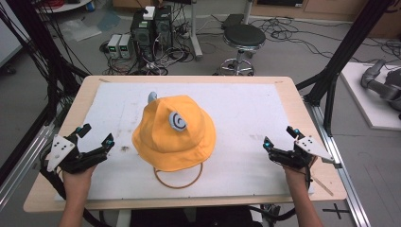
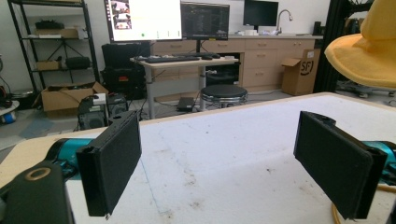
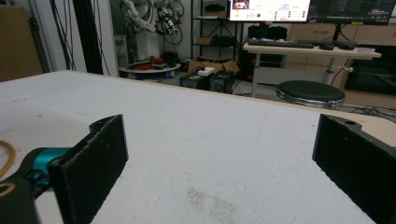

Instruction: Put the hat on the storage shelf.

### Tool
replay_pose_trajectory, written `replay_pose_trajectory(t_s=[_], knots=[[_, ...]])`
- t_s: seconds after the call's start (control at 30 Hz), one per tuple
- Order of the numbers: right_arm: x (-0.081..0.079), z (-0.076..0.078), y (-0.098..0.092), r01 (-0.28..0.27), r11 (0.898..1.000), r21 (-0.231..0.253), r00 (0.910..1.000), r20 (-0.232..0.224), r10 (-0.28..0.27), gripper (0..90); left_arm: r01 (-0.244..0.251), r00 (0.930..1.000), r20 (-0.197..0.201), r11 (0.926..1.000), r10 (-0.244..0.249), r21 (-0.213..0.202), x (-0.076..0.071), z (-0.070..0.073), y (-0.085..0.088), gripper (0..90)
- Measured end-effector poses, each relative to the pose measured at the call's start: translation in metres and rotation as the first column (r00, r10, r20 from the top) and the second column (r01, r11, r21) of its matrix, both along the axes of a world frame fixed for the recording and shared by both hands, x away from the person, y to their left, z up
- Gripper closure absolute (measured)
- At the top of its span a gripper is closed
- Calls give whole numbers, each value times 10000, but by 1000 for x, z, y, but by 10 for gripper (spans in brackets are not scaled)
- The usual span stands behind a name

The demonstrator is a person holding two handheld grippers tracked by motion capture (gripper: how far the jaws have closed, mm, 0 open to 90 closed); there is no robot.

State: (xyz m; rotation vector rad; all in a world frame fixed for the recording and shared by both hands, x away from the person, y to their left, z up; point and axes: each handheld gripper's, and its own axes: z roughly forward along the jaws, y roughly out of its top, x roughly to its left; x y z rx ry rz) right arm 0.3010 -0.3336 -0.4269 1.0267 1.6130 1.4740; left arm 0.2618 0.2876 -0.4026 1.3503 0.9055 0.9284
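Note:
A yellow bucket hat [image 1: 173, 135] with a grey swirl patch lies in the middle of the white mat [image 1: 246, 113]; its brim [image 2: 369, 51] shows at the upper right of the left gripper view. A tan cord loop [image 1: 178, 177] hangs from the hat toward the front edge. My left gripper [image 1: 97, 135] rests at the mat's left, open, jaws wide apart with nothing between them. At the right of the mat my right gripper [image 1: 280, 136] stands open too, with bare mat between its jaws. A bit of the cord [image 3: 5, 156] shows at the left of the right gripper view.
The wooden table [image 1: 293, 94] borders the mat. Beyond its far edge stand a black stool [image 1: 243, 38], computer boxes [image 1: 151, 28] and cables on the floor. Black frame posts [image 1: 340, 56] rise at both sides. Bare mat lies between each gripper and the hat.

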Motion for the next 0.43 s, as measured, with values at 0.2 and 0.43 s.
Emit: replay_pose_trajectory(t_s=[0.2,0.43], knots=[[0,0,0,-4,10000,-32,10000,24,4,30,-25,10000,-22,9999,25,97,0,0,0,154],[0,0,-1,24,10000,-50,9999,110,-24,30,5,10000,-11,9999,-4,120,0,0,-1,154]])
